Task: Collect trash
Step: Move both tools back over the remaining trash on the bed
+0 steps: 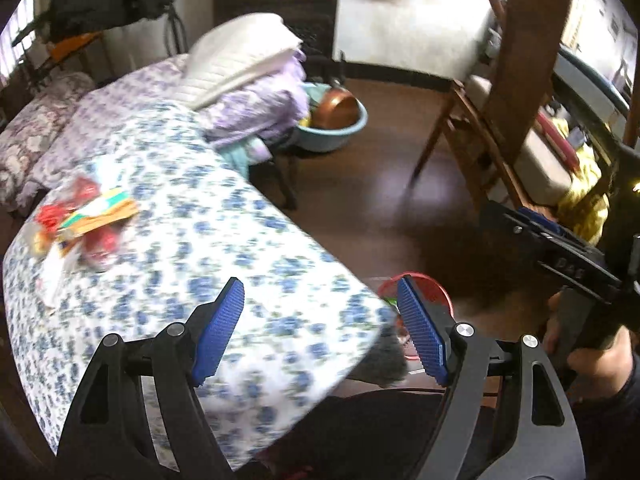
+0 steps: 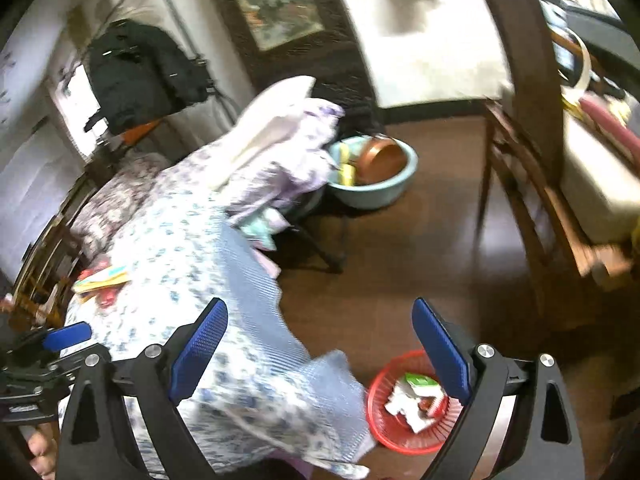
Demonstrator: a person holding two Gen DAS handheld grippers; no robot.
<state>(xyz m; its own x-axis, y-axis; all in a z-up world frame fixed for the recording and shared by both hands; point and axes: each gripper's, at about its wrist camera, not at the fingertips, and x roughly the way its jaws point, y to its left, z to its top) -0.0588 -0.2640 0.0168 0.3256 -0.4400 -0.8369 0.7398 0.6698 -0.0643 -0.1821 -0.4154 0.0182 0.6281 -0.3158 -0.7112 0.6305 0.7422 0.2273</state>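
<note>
A pile of colourful wrappers [image 1: 82,220] lies on the blue-flowered bedspread [image 1: 192,248]; it also shows far left in the right wrist view [image 2: 102,280]. A red mesh basket [image 2: 380,424] holding wrappers and a green-white carton [image 2: 420,384] stands on the floor by the bed corner; its rim shows in the left wrist view [image 1: 436,286]. My left gripper [image 1: 320,328] is open and empty above the bed corner. My right gripper [image 2: 320,356] is open and empty above the bed edge and the basket.
Folded quilts [image 1: 248,80] are stacked at the bed's far end. A blue basin [image 2: 376,196] with a copper bowl sits on the dark floor. A wooden chair [image 1: 480,132] stands on the right. The right gripper's body [image 1: 560,256] shows at the right of the left wrist view.
</note>
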